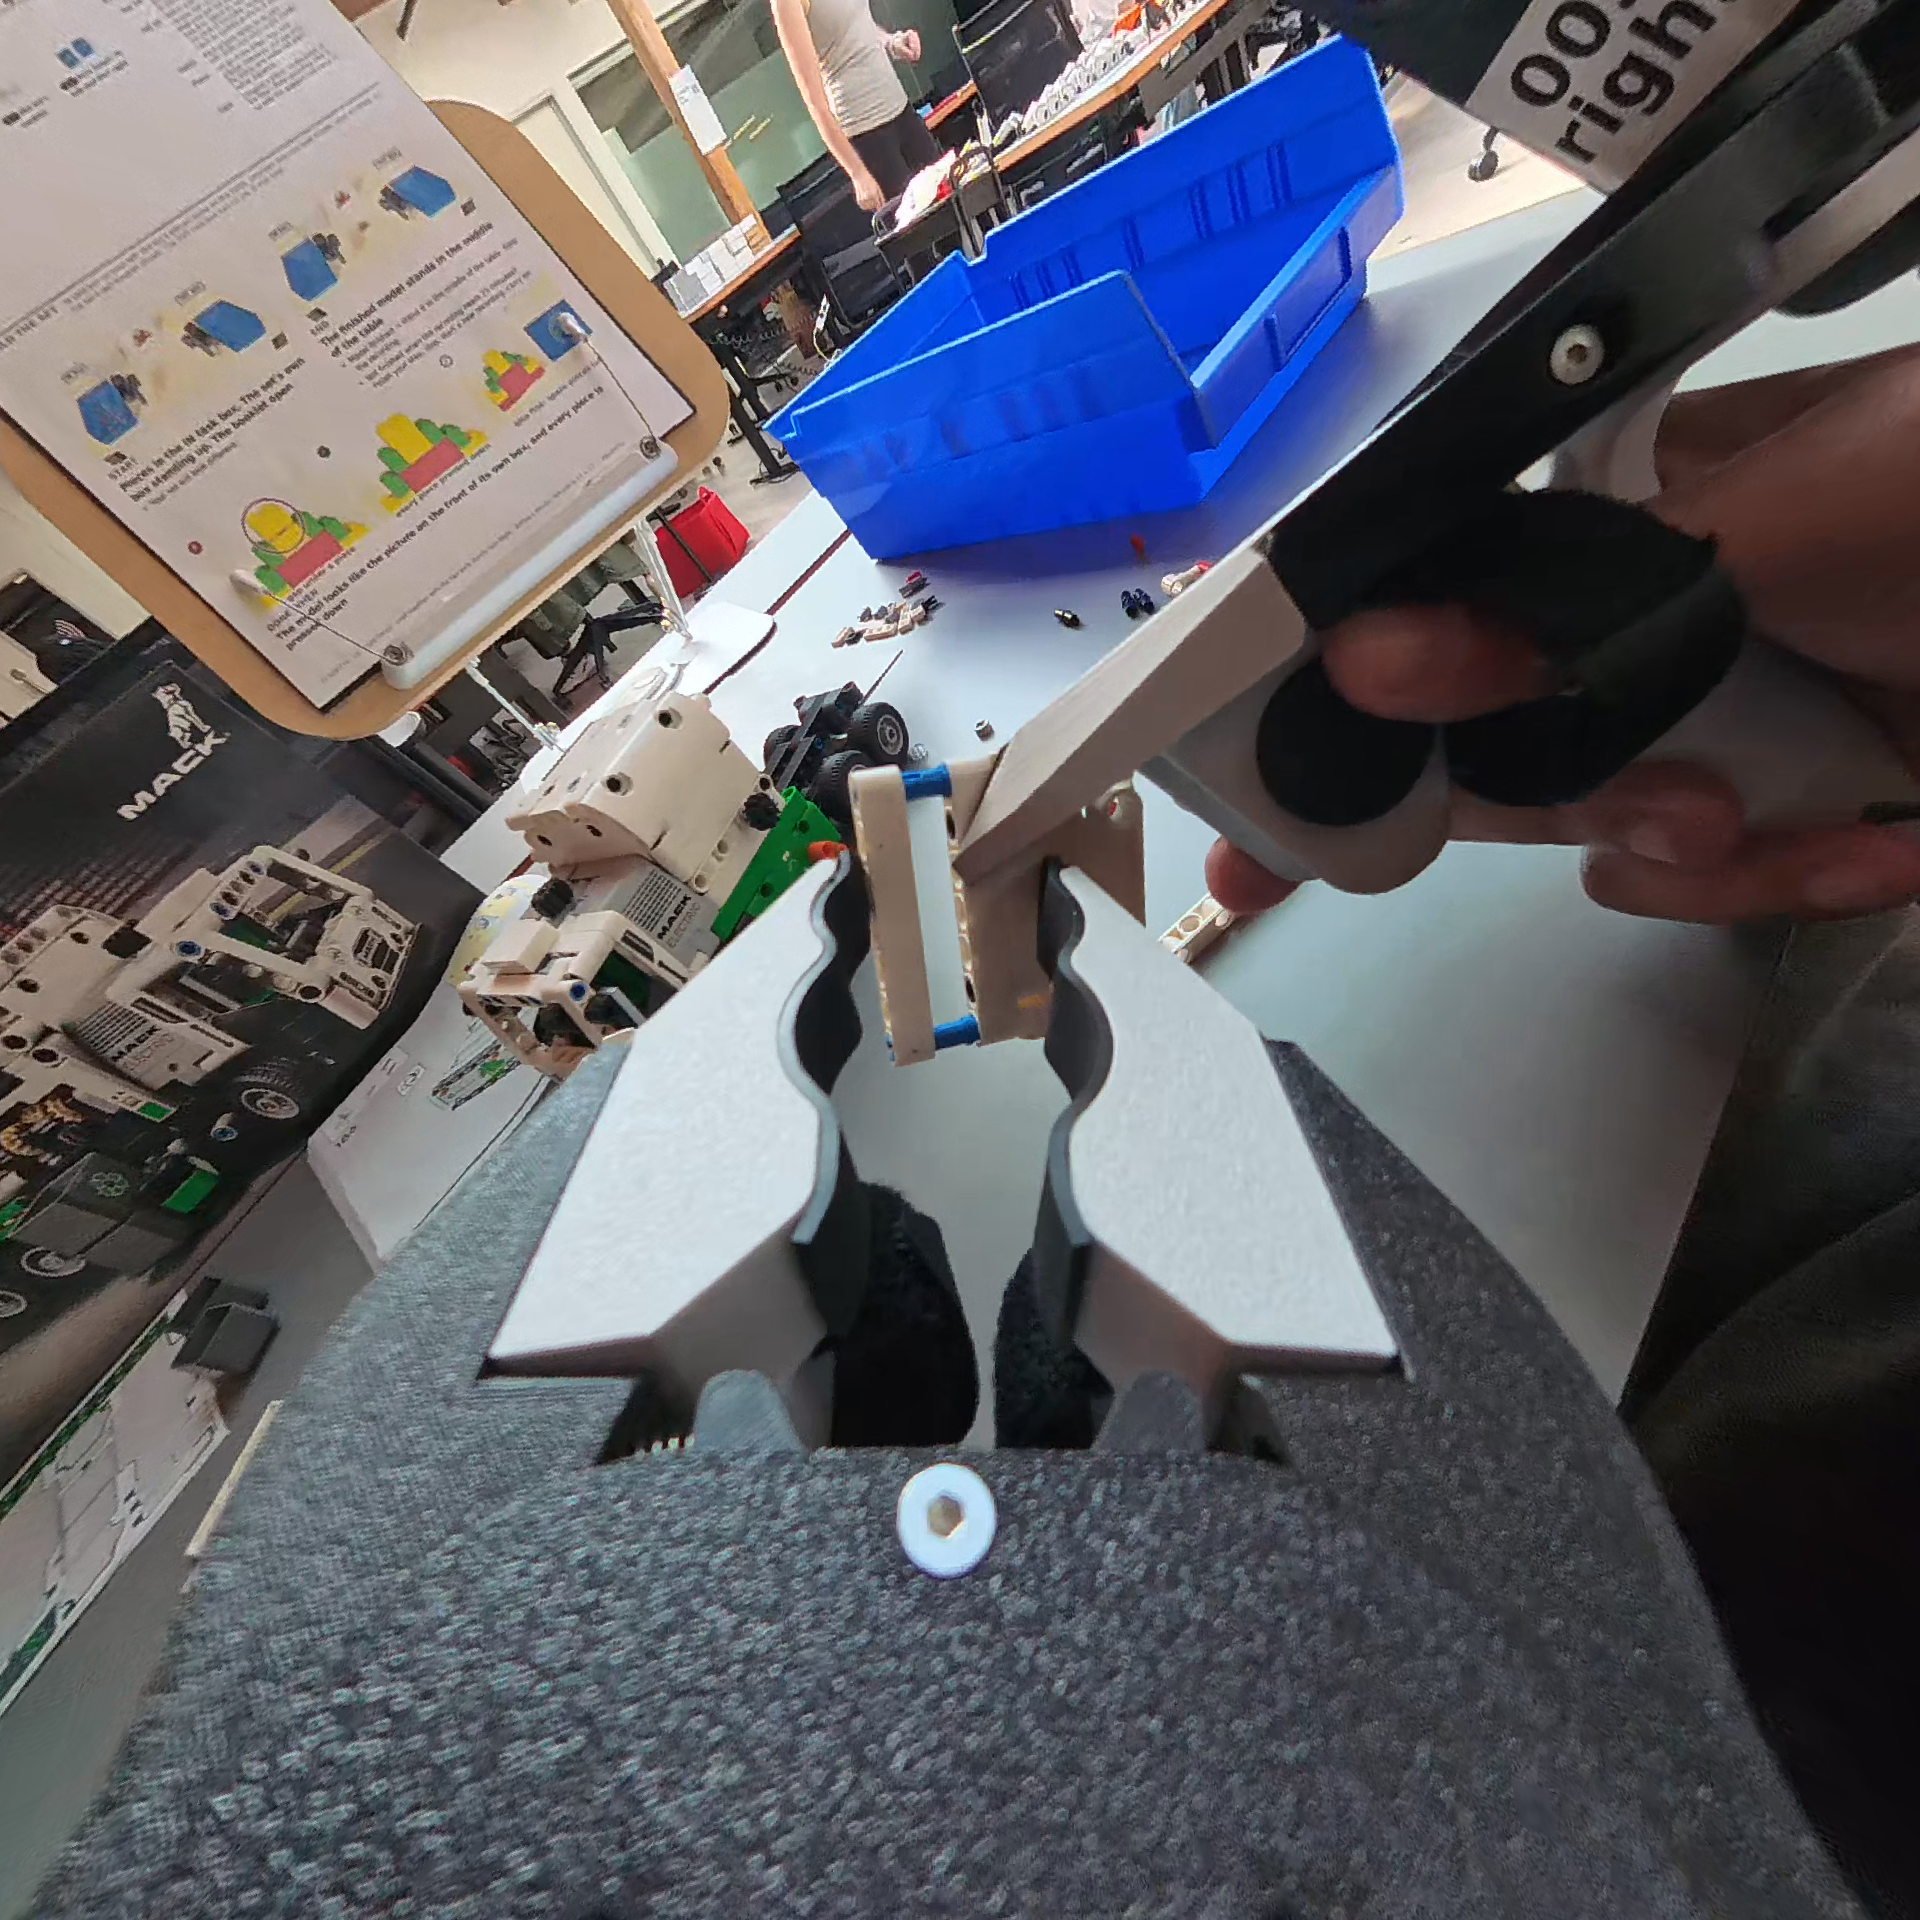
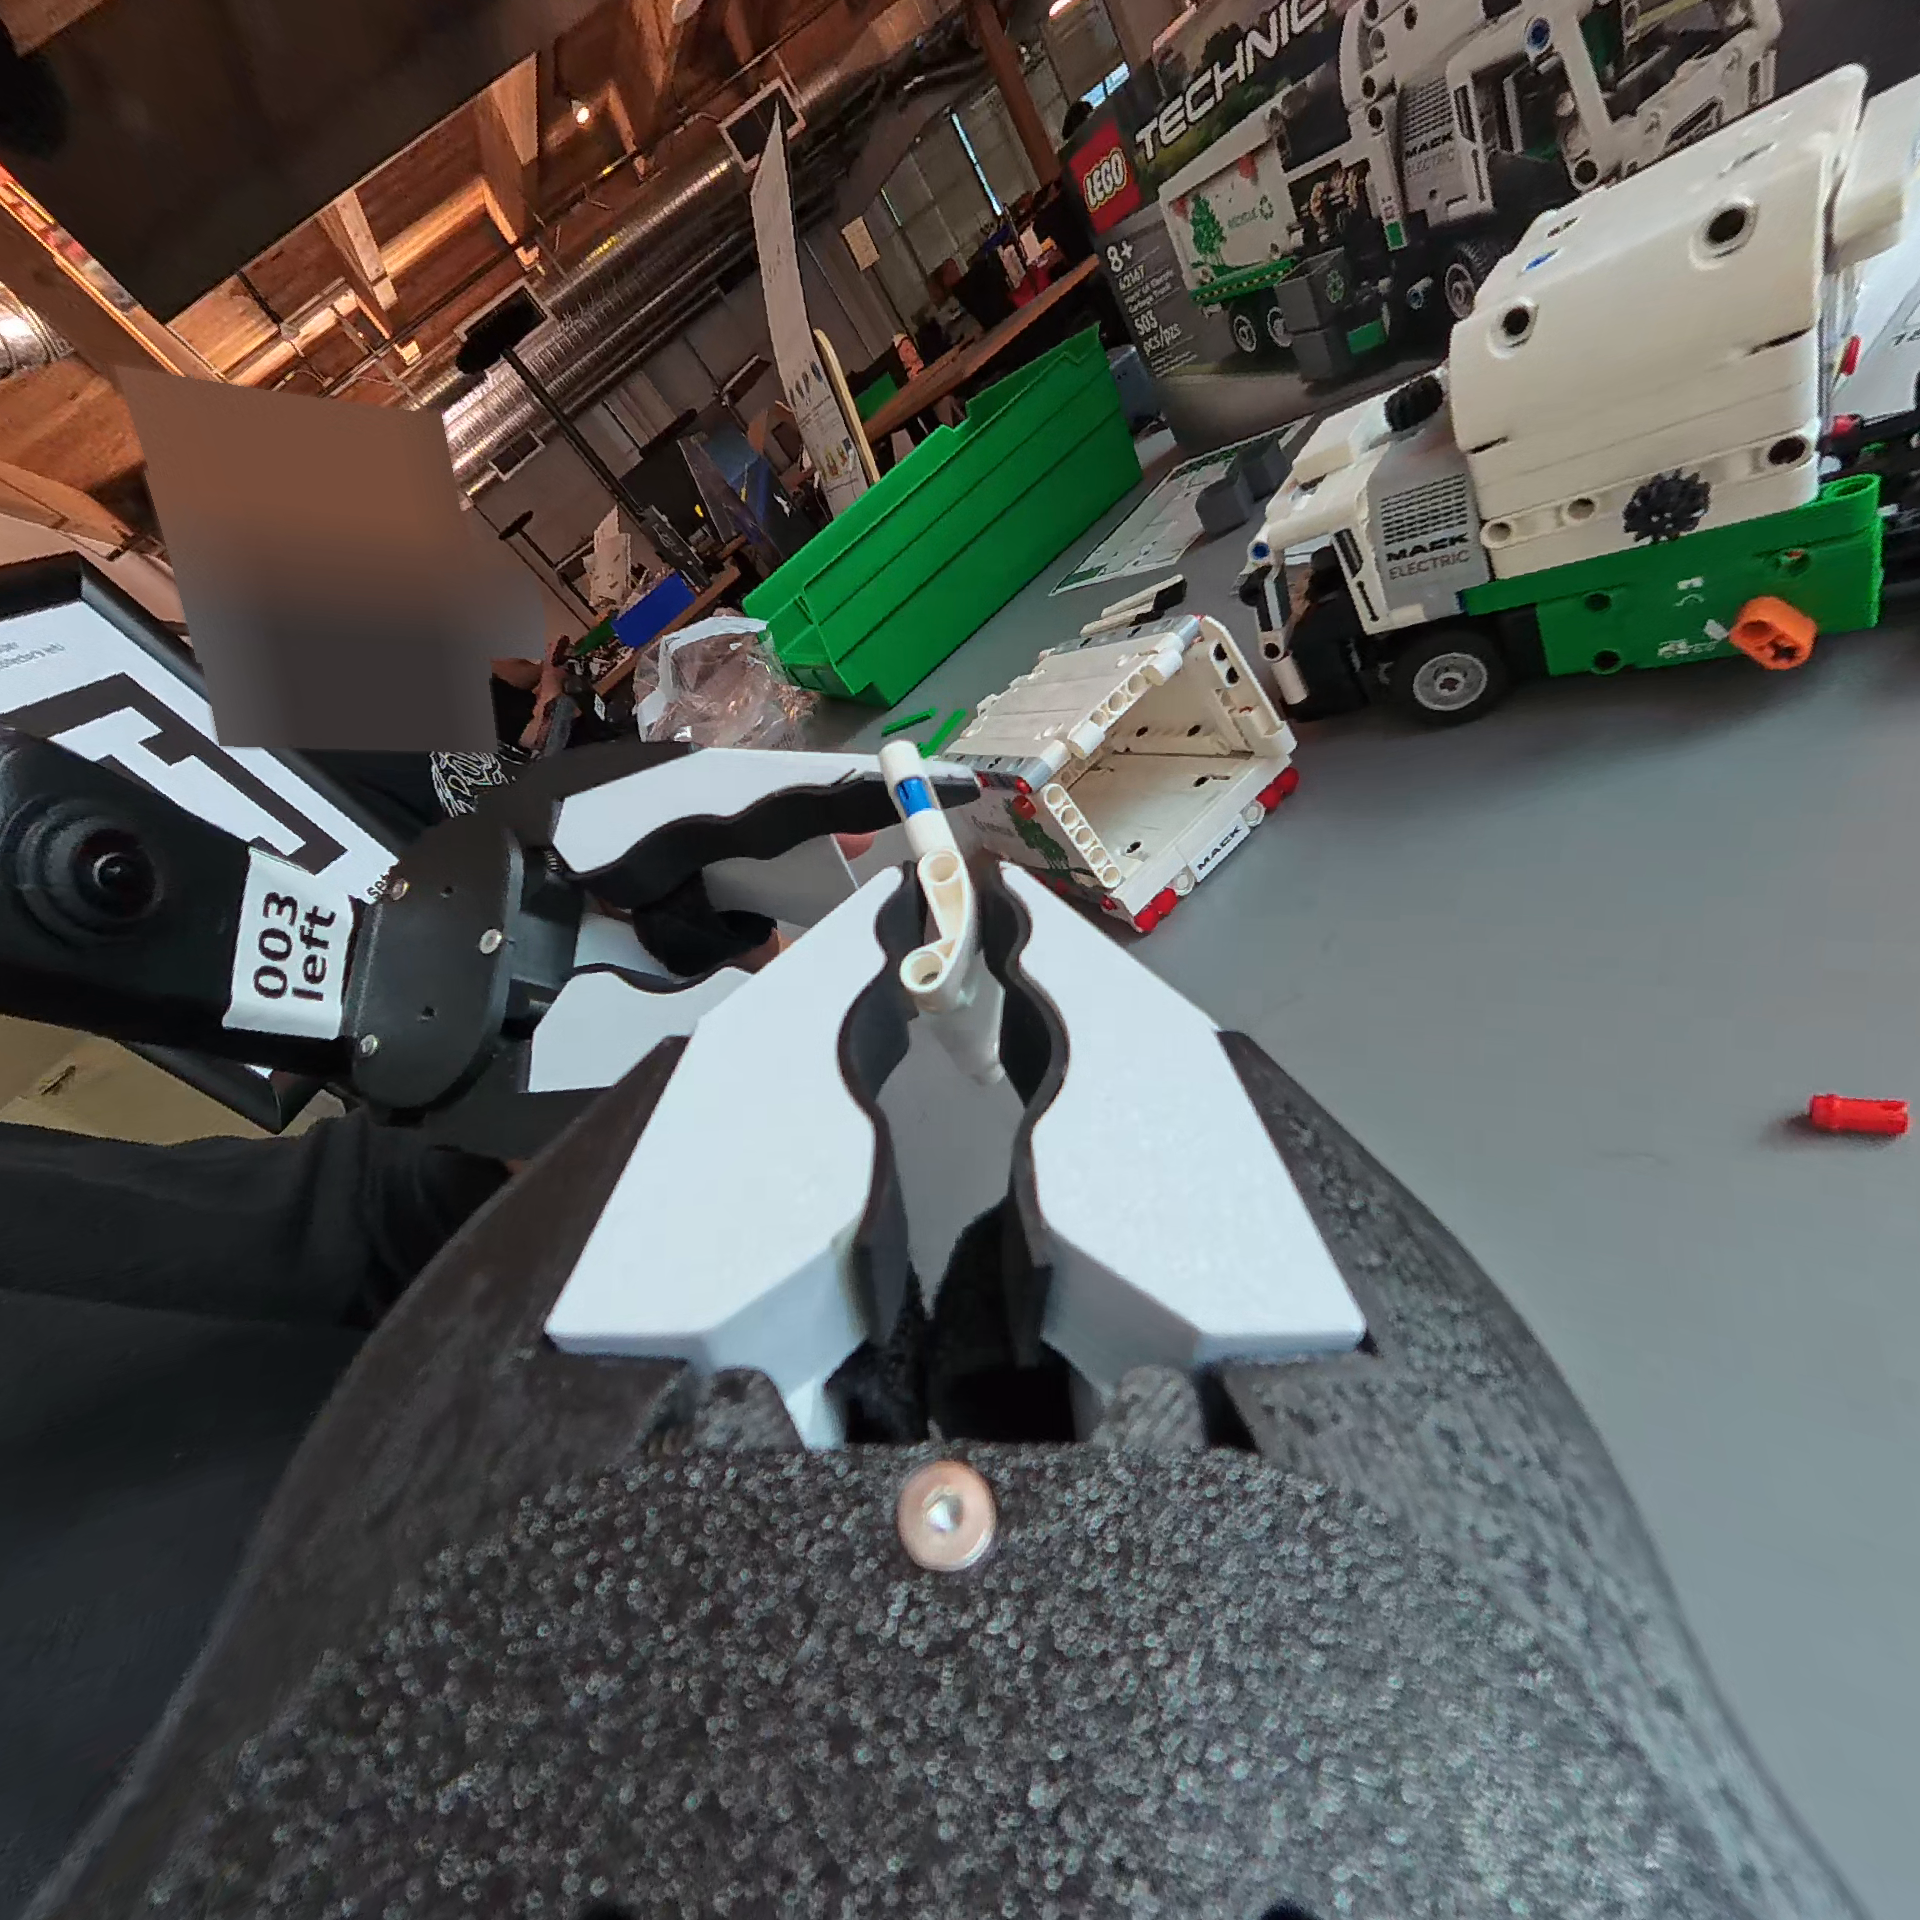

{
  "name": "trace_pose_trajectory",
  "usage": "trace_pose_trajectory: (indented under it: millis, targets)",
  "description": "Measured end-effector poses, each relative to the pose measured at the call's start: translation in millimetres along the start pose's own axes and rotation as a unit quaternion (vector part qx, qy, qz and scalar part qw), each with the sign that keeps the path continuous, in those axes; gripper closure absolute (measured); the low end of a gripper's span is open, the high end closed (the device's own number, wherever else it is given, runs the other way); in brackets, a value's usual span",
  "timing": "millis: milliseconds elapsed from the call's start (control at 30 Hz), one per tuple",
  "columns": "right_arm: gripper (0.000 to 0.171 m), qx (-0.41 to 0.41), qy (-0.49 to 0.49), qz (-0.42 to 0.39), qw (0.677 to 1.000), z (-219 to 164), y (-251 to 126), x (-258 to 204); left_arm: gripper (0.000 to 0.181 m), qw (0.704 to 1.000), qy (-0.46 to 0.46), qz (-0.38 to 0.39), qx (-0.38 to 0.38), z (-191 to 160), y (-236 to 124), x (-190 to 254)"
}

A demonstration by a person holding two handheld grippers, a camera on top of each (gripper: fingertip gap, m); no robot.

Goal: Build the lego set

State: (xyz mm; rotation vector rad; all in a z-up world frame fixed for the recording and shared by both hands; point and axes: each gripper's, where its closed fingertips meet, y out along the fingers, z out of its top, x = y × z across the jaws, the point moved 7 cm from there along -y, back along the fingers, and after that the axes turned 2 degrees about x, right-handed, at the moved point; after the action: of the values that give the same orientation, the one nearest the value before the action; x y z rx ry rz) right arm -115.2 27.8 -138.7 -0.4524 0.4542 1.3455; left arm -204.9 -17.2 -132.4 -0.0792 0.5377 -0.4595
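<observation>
A small white beam assembly (image 1: 940, 925) with blue pins is held off the table between both grippers. My left gripper (image 1: 951, 904) is shut on it, one pad on each side beam. My right gripper (image 1: 1039, 831) comes in from the upper right and grips the right-hand beam. In the right wrist view, my right gripper (image 2: 951, 935) is shut on a white bent beam (image 2: 940, 961) of the same assembly. The left gripper (image 2: 914, 810) reaches in from the left to the assembly's top end. The partly built white and green truck (image 2: 1558, 499) stands on the grey table (image 2: 1455, 1039).
A white box-shaped truck body (image 2: 1132, 758) lies on its side near the truck. A red pin (image 2: 1855, 1114) lies to the right. A blue bin (image 1: 1091, 343), loose small parts (image 1: 883, 618), a wheeled chassis (image 1: 842, 738), the set's box (image 1: 156, 987), an instruction sheet (image 1: 312, 312) and a green bin (image 2: 956, 540) surround the work spot.
</observation>
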Motion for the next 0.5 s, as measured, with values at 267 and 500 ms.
trace_pose_trajectory:
  millis: [267, 500]
  targets:
    - [0.163, 0.026, 0.026, 0.053, 0.998, 0.4, -2.0, 4.4, 0.151, 0.999, 0.030, -0.025, 0.018, 4.6, -2.2, -3.9]
    - [0.163, 0.114, 0.058, 0.205, 0.970, 13.2, -10.1, -8.1, 0.141, 0.958, -0.194, -0.179, 0.113, 8.4, -14.8, -21.5]
